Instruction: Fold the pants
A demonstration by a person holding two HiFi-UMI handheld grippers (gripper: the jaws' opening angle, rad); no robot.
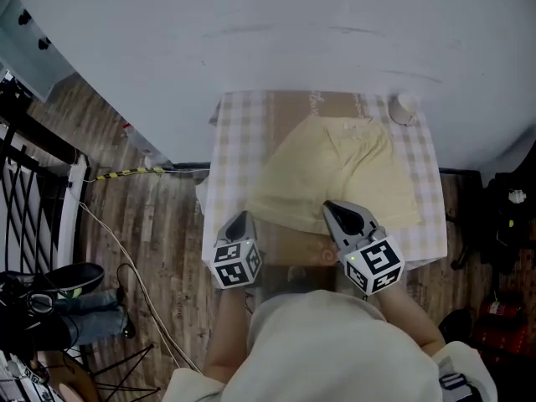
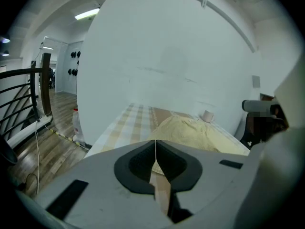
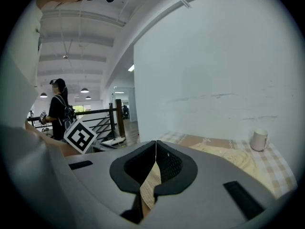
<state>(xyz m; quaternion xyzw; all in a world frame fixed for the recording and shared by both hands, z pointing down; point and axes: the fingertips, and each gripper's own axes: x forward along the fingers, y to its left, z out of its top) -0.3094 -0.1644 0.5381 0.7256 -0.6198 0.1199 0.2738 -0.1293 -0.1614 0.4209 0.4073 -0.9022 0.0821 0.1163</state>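
Ahead of the matt grey plastic left gripper (image 1: 240, 219) and right gripper (image 1: 330, 207), the pants (image 1: 335, 174) are soft, matt, lightly creased cloth on a table (image 1: 234, 153) covered in smooth checked fabric, with a grained wood-plank floor (image 1: 155, 224) below.

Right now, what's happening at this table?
A person holds two grippers over a checked tablecloth. Pale yellow pants lie spread on it and look not yet folded; a white cup sits at the far right corner. The left gripper and right gripper are at the near edge, fingers closed on nothing.
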